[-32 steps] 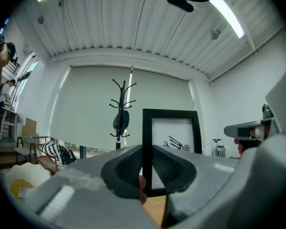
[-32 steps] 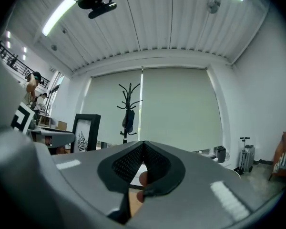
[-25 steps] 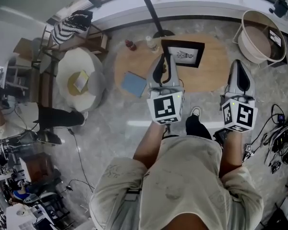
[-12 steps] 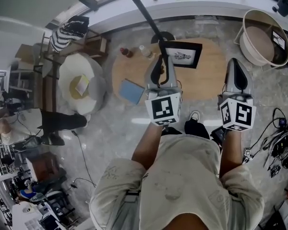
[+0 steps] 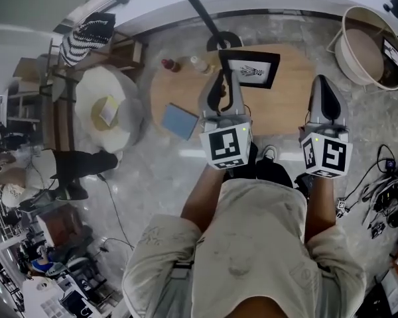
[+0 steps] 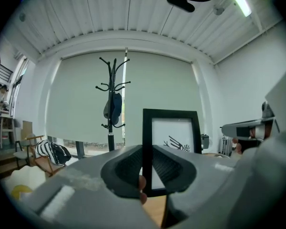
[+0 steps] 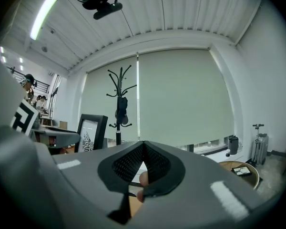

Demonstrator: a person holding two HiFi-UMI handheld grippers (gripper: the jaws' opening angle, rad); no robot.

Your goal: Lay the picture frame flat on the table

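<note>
Your left tongs (image 6: 147,152) are closed on the left side bar of the picture frame (image 6: 174,128). The black bar runs straight down between the two pads, and no gap shows on either side of it. Your right tongs (image 7: 143,144) are closed tip to tip with nothing between them. Only a fingertip (image 7: 143,178) of your own hand shows behind the lower opening.

Frame condition: it stands upright, not laid flat, and has a black border, a white mount and a dark drawing in the middle. Its printed face is turned towards you.

Frame location: it is on the far side of the oval wooden worktop (image 5: 288,108), close to the far edge.

Your right tongs hang over the right end of the worktop, well apart from the frame.

Other items on the worktop:
- a blue book (image 5: 180,120) lies flat near the left end;
- a brown bottle (image 5: 167,64) and a pale bottle (image 5: 199,63) stand along the far left edge, left of the frame.

A coat stand (image 6: 113,104) rises behind the worktop, just left of the frame in the left gripper view.
</note>
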